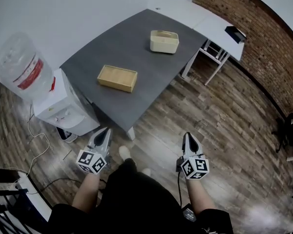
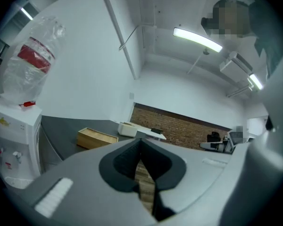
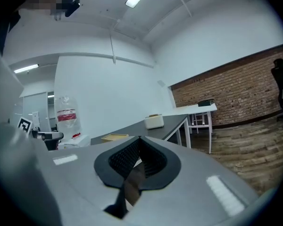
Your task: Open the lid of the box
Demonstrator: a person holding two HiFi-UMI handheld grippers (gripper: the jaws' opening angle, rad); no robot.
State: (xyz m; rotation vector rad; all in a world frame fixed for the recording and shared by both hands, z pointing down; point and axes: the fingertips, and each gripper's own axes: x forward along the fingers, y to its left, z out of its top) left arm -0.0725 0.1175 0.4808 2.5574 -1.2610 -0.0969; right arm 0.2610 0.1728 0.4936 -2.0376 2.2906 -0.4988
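1. Both grippers are clenched shut with nothing in them. The left gripper and right gripper have smooth grey tapered jaws with ribbed black pads. They're held low over the wood-plank floor, well short of the table.
2. The flat, tan wooden box is rectangular and lies near the middle of the matte dark-grey table.
3. A cream box with rounded corners sits further back, well apart from it.
4. A white water dispenser with a crinkly clear bottle stands just beside the table.

Dark grey table, tan box, cream box, red-brown brick wall, brown plank floor, black-and-white square markers on left tongs and right tongs.
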